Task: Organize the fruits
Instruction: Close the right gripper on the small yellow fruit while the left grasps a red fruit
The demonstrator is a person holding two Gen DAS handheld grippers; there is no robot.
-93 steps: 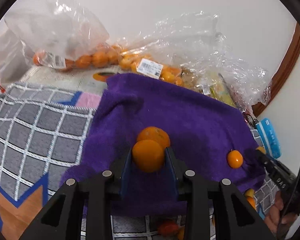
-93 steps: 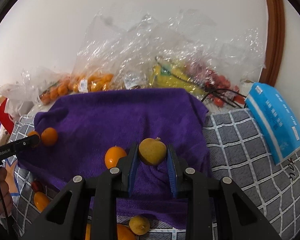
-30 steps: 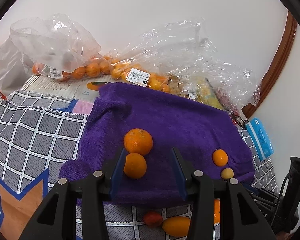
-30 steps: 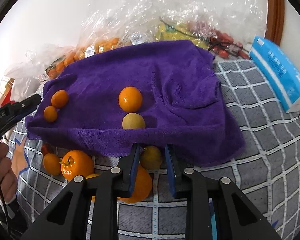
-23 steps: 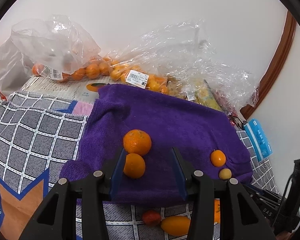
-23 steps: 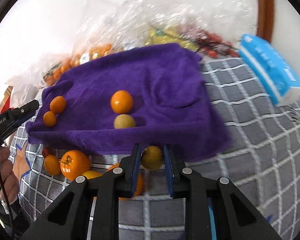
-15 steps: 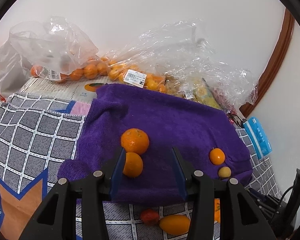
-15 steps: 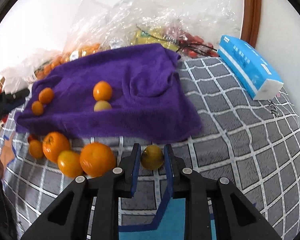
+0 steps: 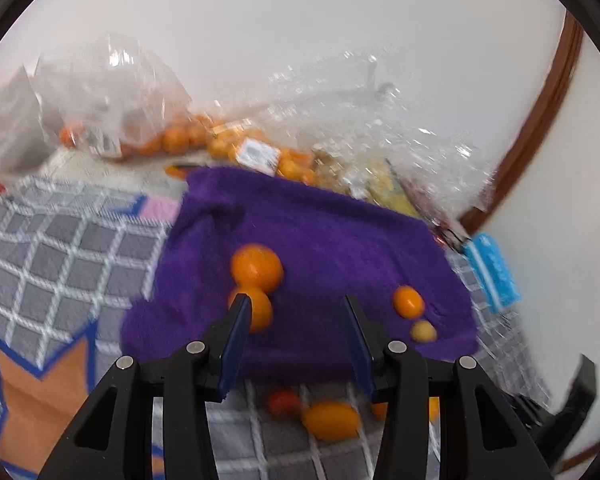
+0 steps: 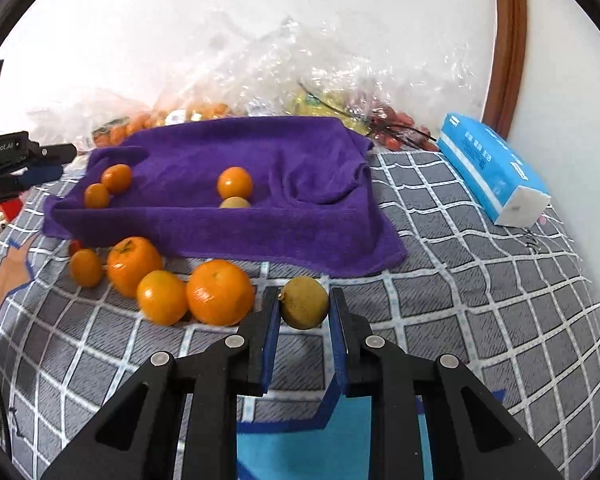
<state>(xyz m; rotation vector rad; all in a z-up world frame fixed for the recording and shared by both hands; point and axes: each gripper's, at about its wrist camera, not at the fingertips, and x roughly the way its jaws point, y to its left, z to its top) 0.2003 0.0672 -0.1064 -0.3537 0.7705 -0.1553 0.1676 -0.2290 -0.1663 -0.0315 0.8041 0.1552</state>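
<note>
The right hand-held gripper (image 10: 302,310) carried the yellow-green fruit (image 10: 303,302) off the purple towel (image 10: 228,200).

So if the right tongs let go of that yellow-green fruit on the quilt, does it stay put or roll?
Likely to roll: the fruit looks near-round and smooth. The quilt looks soft, which may damp that. It seems firm, since the right tongs grip it without visible denting. The purple towel already holds similar fruit still.

Fuzzy purple towel (image 10: 204,220), crinkly clear plastic bags (image 10: 300,68), glossy oranges (image 10: 220,292).
</note>
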